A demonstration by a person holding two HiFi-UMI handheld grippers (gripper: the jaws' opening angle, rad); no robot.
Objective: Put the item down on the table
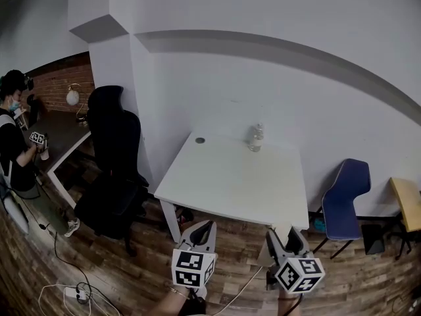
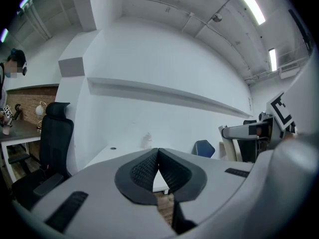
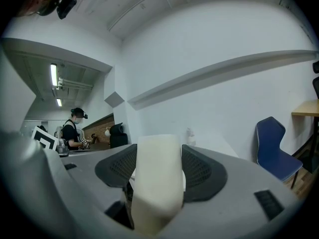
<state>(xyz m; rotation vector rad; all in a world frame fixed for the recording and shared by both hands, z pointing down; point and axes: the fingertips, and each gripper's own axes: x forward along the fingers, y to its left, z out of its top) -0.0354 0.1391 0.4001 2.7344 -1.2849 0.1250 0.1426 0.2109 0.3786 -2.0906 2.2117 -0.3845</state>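
Right claw [image 3: 158, 156] is clenched on a block [image 3: 156, 188], which stands upright between the ribbed black pads and fills the lower centre of the right gripper view. We see the block as cream or off-white, smooth and matte, with a flat front face and rounded edges; we cannot tell what it is made of. In the head view it shows only as a pale sliver beside the claw at the bottom right, in the air over the plank floor [image 1: 118, 268] and short of the table [image 1: 230, 183]. Our left claw [image 2: 158, 156] is clenched with nothing in it, its dark textured pads meeting at the tips and leaving a narrow gap lower down. Both claws have smooth grey shells and carry cubes with black-and-white square markers. We see the table in the middle of the head view as white, flat-topped and roughly square, with a small clear bottle [image 1: 255, 137] near its far edge and a dark round spot [image 1: 200, 140] at its far left corner. At the left stands a black chair [image 1: 115, 157], at the right a blue chair [image 1: 345, 199].
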